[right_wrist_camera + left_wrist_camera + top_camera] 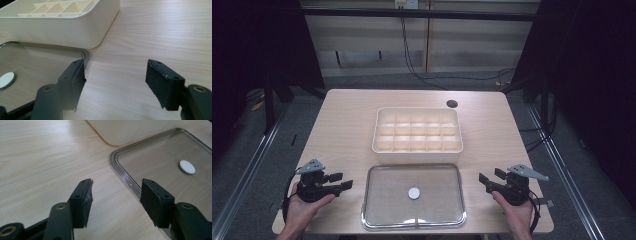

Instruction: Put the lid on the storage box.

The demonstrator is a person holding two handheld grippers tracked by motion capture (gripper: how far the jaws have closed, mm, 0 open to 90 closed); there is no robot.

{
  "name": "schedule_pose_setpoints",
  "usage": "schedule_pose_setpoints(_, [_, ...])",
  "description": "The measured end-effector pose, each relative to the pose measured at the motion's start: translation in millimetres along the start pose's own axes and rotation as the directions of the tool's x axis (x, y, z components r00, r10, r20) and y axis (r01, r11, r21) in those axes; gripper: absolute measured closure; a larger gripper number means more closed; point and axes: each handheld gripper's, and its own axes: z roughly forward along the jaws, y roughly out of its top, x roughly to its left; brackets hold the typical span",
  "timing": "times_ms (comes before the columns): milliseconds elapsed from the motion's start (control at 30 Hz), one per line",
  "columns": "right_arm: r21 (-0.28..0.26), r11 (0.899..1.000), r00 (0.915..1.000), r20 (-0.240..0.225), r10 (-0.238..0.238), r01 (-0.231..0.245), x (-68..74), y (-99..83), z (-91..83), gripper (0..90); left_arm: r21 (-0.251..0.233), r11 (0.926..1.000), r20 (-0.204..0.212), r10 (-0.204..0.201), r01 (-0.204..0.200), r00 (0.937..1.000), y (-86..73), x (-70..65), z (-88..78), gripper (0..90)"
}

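Observation:
A clear shallow tray (377,212) lies at the table's near edge with a small white disc (414,193) near its middle. Behind it stands a cream box (417,156) divided into several empty compartments. My left gripper (343,181) rests on the table left of the tray, open, nothing between its jaws. My right gripper (486,180) rests right of the tray, open and empty too. In the left gripper view the tray's rim (125,178) and the disc (186,167) lie ahead of the left gripper (116,191). In the right gripper view the right gripper (115,72) faces the box (62,31), with the disc (6,80) at left.
The light wooden table (342,125) has a dark round hole (452,104) at the back right. Black cables hang down the wall behind. Dark floor and metal rails flank the table on both sides.

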Motion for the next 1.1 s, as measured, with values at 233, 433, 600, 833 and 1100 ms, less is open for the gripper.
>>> schedule_pose_setpoints(233, [0.024, 1.0, 0.9999, 0.001, -0.016, 0.016, 5.5, -1.4, 0.6, 34.4, -0.059, 0.9976, -0.003, 0.036, -0.036, 0.9994, -0.5, -2.9, -1.8, 54.7])
schedule_pose_setpoints(433, [0.014, 1.0, 0.9991, 0.034, -0.027, 0.026, 6.5, 0.7, -3.5, 38.6, -0.045, 0.9981, 0.027, 0.044, -0.042, 0.9987, 3.4, -7.6, -3.1, 50.2])
schedule_pose_setpoints(600, [0.026, 1.0, 0.9999, -0.012, -0.006, 0.006, 10.8, 8.0, -6.0, 37.9, 0.009, 1.0, 0.056, 0.0, 0.0, 0.9984, 7.1, -9.1, -0.4, 39.8])
schedule_pose_setpoints(833, [0.076, 0.997, 0.996, -0.085, -0.026, 0.033, 23.1, 16.9, 1.9, 30.1, -0.008, 0.9999, 0.03, -0.012, 0.012, 0.9995, 15.4, -15.3, 0.3, 25.5])
schedule_pose_setpoints(1100, [0.104, 0.991, 0.9907, -0.117, -0.068, 0.081, 40.6, 33.5, 16.6, 30.5, 0.01, 0.9999, 0.031, -0.002, 0.001, 0.9995, 33.6, -17.7, 9.3, 27.1])
